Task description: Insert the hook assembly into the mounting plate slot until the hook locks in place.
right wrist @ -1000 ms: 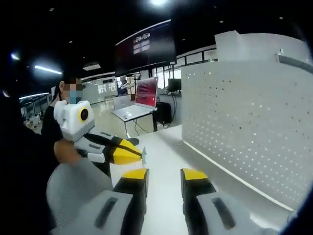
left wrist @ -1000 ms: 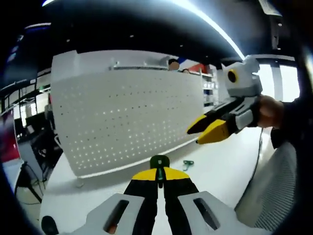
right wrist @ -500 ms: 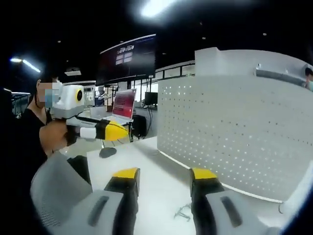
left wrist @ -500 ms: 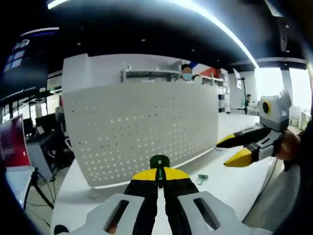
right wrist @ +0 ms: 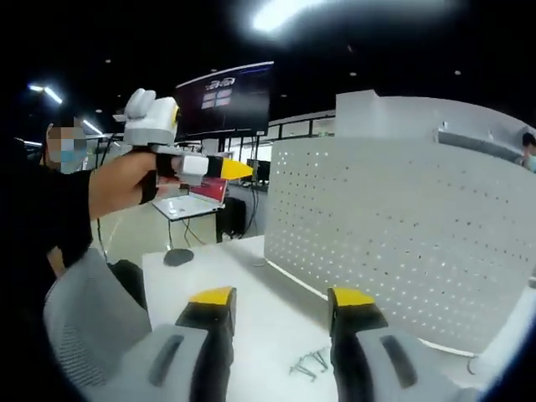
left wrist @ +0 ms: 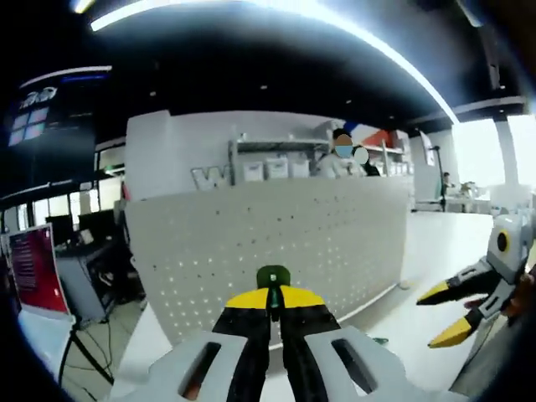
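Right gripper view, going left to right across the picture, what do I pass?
Person's arm → left tongs held up in the air → laptop on a stand → white pegboard panel standing on the table.

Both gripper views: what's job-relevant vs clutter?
Job:
green hook, clamped in the left gripper
white pegboard plate
right gripper, jaws apart

Lying about:
spare hooks on the table
laptop
wall screen
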`<state>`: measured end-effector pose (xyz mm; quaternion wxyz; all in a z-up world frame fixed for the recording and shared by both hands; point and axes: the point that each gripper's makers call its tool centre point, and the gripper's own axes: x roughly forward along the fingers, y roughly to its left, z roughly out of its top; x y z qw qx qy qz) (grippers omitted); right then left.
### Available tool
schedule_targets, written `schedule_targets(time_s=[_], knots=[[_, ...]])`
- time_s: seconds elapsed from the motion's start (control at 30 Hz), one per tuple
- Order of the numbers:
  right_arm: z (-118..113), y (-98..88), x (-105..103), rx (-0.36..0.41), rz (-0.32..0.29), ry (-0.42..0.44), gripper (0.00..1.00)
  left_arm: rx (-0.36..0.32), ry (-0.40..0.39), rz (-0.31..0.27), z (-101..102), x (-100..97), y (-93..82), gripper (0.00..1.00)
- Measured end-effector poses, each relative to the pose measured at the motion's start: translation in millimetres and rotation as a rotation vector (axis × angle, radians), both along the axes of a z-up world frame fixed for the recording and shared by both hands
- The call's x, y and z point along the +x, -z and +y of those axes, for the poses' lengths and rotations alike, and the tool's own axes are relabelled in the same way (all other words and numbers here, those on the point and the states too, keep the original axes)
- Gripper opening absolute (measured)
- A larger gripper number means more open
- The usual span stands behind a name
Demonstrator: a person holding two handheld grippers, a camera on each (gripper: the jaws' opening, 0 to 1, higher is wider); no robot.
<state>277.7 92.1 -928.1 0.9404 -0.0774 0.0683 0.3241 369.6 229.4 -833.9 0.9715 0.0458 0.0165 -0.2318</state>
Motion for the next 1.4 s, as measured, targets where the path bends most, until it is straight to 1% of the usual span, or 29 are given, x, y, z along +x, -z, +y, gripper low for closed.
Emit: schedule_targets(time_s=[0.3, 0.37, 0.47, 0.5, 0.63, 0.8, 0.97, 1.23, 1.4], knots=[[-6.0, 0.2, 3.2, 0.004, 0.001, 0.017, 0.43, -0.03, -0.042, -0.034, -2.6, 34.9, -15.6, 0.03], [-7.6, -0.1, 4.3, 0.001, -0.002, 0.024, 0.44, -0.045, -0.06, -0.057, -2.8, 45.0, -22.1, 0.02], [-11.2, -0.2, 6.4, -0.003, -0.006, 0.037, 0.45, -0.046, -0.091, -0.092, -1.6, 62.0, -30.8, 0.02], [-12.4, 0.2, 7.0, -0.003, -0.006, 0.041, 0.45, -0.049, -0.096, -0.093, -1.8, 68.8, -32.6, 0.02], [-17.2, 1.5, 9.4, -0.004, -0.004, 0.055, 0.45, -0.042, -0.125, -0.104, -1.1, 90.4, -36.0, 0.02], [-21.0, 4.7, 13.3, -0.006, 0.006, 0.066, 0.45, -0.04, -0.156, -0.111, 0.7, 111.4, -36.9, 0.02], [-19.9, 7.9, 13.6, -0.014, 0.015, 0.065, 0.45, -0.055, -0.183, -0.106, 5.7, 126.9, -33.4, 0.02], [-17.5, 13.6, 14.2, -0.025, 0.032, 0.057, 0.45, -0.066, -0.205, -0.104, 14.0, 141.0, -31.9, 0.02], [-16.9, 16.9, 14.4, -0.026, 0.046, 0.054, 0.45, -0.039, -0.217, -0.118, 17.7, 150.7, -34.0, 0.02]])
